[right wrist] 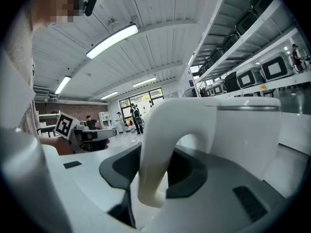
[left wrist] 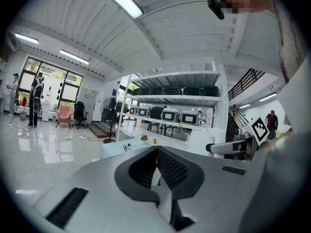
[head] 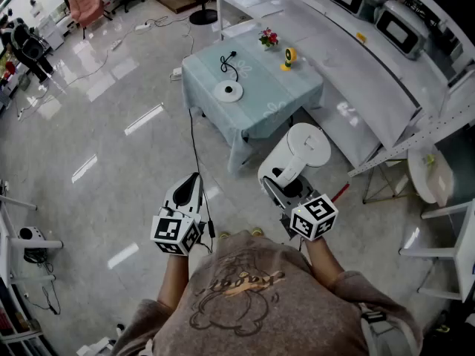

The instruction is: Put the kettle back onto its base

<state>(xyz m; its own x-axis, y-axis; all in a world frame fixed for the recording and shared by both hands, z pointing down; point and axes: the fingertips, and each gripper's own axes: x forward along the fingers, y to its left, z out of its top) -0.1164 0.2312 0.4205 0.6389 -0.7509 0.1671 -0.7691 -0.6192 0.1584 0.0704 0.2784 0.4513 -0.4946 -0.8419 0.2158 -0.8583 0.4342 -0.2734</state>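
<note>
**A:** What does the right gripper (right wrist: 155,173) have?

**B:** Its jaws are clamped on the kettle (head: 300,148). The pads press both sides of the white handle (right wrist: 154,144), whose loop rises up between them. The kettle's round body sits just beyond the jaw tips, upright with its lid on top.

**A:** And the left gripper (left wrist: 156,152)?

**B:** Its jaws are closed, pad tips touching, with nothing between them. It is level with the right gripper, the two side by side and apart.

**A:** Where is the base (head: 228,90)?

**B:** Well ahead of both pairs of jaws, on the table (head: 278,99) with the pale green cloth. From the right jaws it lies ahead and to the left. From the left jaws it lies ahead and a little to the right. It is a round white disc, and its black cord (head: 228,65) curls on the cloth just behind it.

**A:** So the kettle isn't on it?

**B:** No. The kettle is held over the floor (head: 111,147), short of the table's near edge and well apart from the base.

**A:** Is anything else on the table?

**B:** There is a small pot of flowers (head: 268,37) and a yellow object (head: 289,56), both beyond the base by the far edge.
</note>
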